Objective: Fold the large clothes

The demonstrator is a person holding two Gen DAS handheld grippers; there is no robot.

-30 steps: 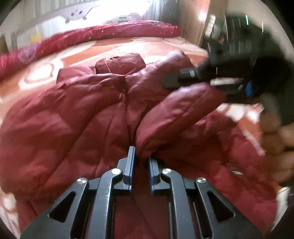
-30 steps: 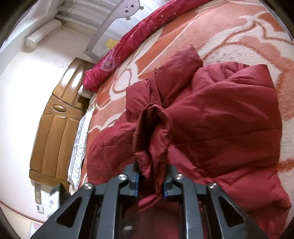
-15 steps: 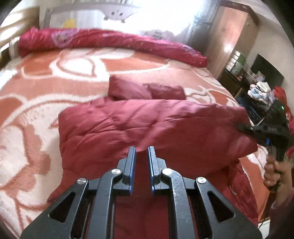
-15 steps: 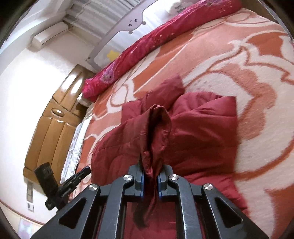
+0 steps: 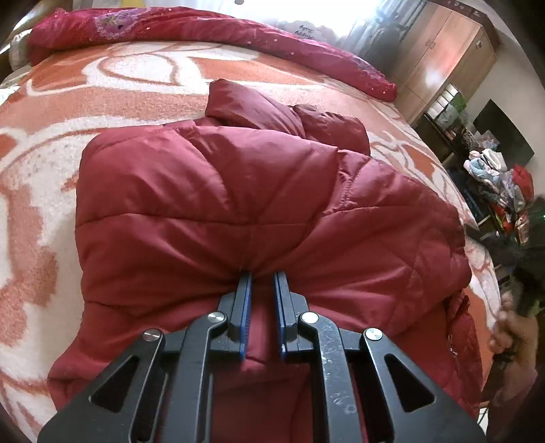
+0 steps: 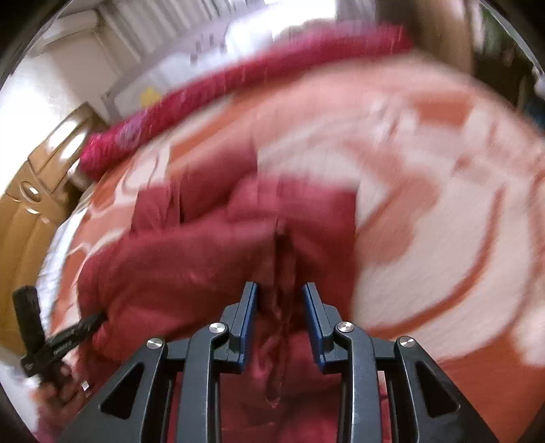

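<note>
A dark red quilted puffer jacket (image 5: 238, 204) lies folded on the orange-and-white bed blanket (image 5: 102, 95), with its hood toward the far side. My left gripper (image 5: 263, 277) is shut on a pinch of the jacket's near edge. In the blurred right wrist view the jacket (image 6: 190, 259) fills the middle. My right gripper (image 6: 280, 289) has its jaws opening, and a slack ridge of jacket fabric stands between the pads without being pressed. The left gripper (image 6: 97, 319) shows at the lower left of that view, at the jacket's edge.
A long red bolster (image 5: 190, 27) lies along the bed's far edge. A wooden headboard (image 6: 30, 218) is at the left of the right wrist view. A wardrobe (image 5: 439, 51) and a heap of clutter (image 5: 500, 184) stand beyond the bed. A person's hand (image 5: 511, 330) is blurred at the right edge.
My left gripper has carried the jacket's edge across and the jacket now lies flatter and folded. My right gripper's jaws have parted off the fold they pinched, and its view has swung.
</note>
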